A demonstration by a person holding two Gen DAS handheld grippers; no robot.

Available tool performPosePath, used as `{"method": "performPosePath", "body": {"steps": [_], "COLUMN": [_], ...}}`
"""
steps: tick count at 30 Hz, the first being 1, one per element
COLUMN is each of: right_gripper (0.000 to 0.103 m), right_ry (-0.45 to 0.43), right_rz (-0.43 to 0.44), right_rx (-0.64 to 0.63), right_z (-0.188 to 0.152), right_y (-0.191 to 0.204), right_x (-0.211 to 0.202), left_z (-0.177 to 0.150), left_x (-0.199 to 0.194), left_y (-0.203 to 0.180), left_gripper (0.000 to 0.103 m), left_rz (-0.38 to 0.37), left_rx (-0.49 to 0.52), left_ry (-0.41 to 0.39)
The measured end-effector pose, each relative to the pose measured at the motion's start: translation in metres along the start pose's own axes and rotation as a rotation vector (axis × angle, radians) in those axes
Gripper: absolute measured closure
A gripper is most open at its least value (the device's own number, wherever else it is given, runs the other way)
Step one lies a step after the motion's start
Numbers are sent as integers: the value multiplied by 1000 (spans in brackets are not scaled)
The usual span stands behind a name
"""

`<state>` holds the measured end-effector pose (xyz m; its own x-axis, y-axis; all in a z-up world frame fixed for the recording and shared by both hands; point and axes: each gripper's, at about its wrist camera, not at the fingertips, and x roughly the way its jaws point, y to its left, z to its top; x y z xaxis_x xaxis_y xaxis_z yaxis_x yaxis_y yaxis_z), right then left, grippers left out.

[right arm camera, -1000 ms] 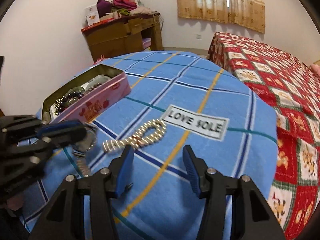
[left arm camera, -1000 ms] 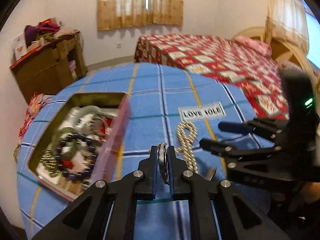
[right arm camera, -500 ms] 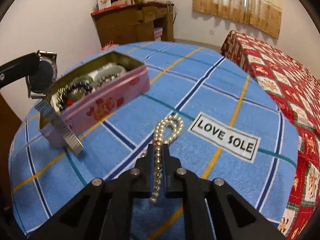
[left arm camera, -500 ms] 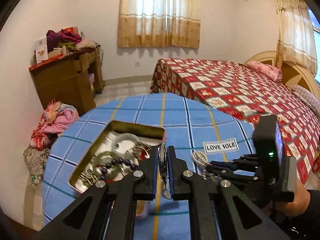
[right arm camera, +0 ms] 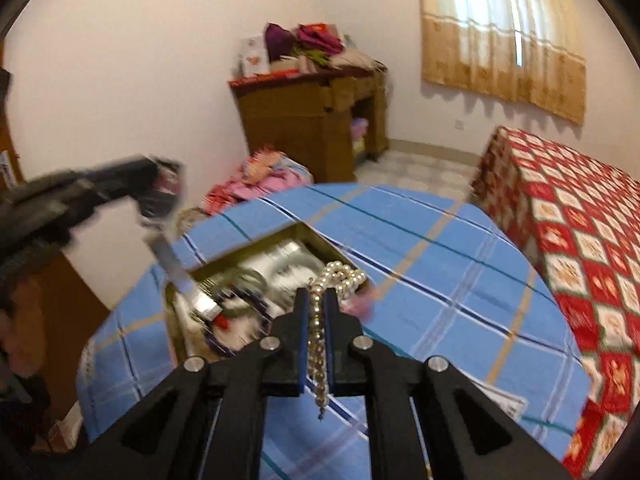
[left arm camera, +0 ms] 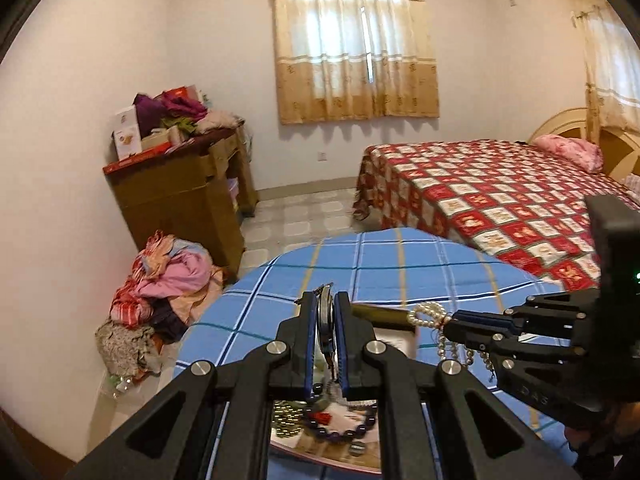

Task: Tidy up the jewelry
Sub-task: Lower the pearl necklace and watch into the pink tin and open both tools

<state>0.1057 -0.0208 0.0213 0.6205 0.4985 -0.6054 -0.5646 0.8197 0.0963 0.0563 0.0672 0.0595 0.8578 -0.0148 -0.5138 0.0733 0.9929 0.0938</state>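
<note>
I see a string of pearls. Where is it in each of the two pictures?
Left wrist view: the pearl necklace hangs at right, pinched in the right tongs.
Right wrist view: it is at bottom centre, between the fingers, above the open tin.
Shared landmark: the wooden desk.

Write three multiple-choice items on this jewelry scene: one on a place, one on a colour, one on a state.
1. Where is the tin?
A. on the bed
B. on the blue checked cloth
C. on the floor

2. What colour are the gripper pads?
A. blue
B. red
C. yellow

3. What is the right gripper doing?
A. standing open
B. shut on nothing
C. shut on the pearl strand

Answers:
1 B: the blue checked cloth shows around the tin.
2 A: both grippers' pads are blue.
3 C: the strand runs between the closed pads, while the left gripper clamps a watch.
</note>
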Motion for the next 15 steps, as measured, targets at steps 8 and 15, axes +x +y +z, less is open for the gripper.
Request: {"method": "performPosePath", "body": {"steps": [8, 15], "right_gripper": [94, 93], "right_ry": [31, 46], "right_rz": [50, 42], "right_rx": [-45, -48], "right_z": [-6, -19], "right_y": [23, 17], "right_x": [51, 63], "left_z": [-32, -55], "left_x": [46, 66], "left_y": [15, 25], "left_gripper": [95, 94], "left_rz": [34, 44], "left_rx": [-58, -107], "left_ry": [97, 161]}}
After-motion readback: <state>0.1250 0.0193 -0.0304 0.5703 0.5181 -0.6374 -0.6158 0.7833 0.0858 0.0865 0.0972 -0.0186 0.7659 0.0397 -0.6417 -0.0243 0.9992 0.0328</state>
